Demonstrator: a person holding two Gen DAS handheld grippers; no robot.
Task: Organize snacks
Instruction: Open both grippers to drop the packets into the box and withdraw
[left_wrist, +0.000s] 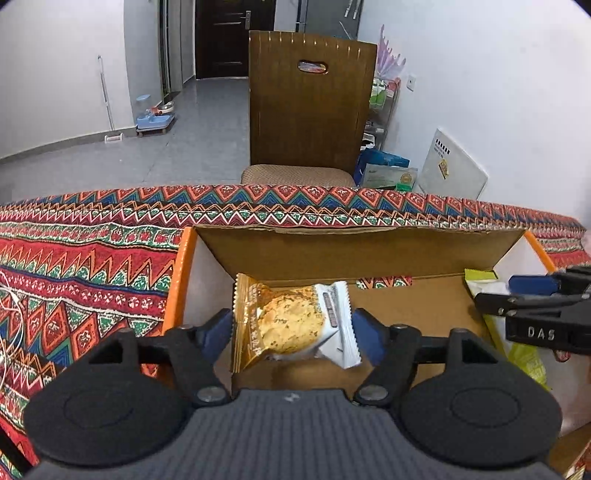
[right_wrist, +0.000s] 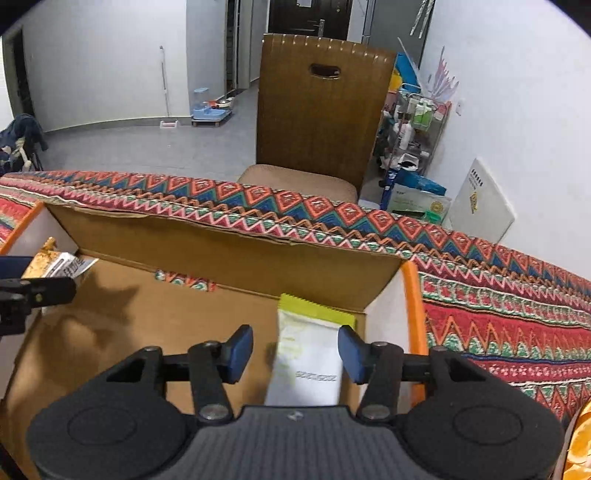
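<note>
Drop-off stage, I'd say: both snacks are over the cardboard box (left_wrist: 388, 254) and look like they're being let go into it. The box sits on the patterned tablecloth (left_wrist: 85, 266), flaps open.

Left gripper (left_wrist: 293, 326) has its jaws apart, blue pads either side of the cookie packet (left_wrist: 291, 321) at the box's left end. The pads look like they're just off the wrapper or barely brushing it, so I read it as released, not clamped. Can't tell if the packet is already resting on the box floor or still dropping.

Right gripper (right_wrist: 295, 352) is the same story at the right end: jaws apart with a clear gap to the green and white packet (right_wrist: 306, 354), which stands tilted against the corner. No grip there.

Next move, my guess: lift both grippers straight up and out without snagging a wrapper or a flap, then go for more snacks. I can't see any loose snacks left on the table from here, though.

Writing: "DAS" is stamped on the right gripper's body in the left view. The print on both packets is too small and blurred to read.
</note>
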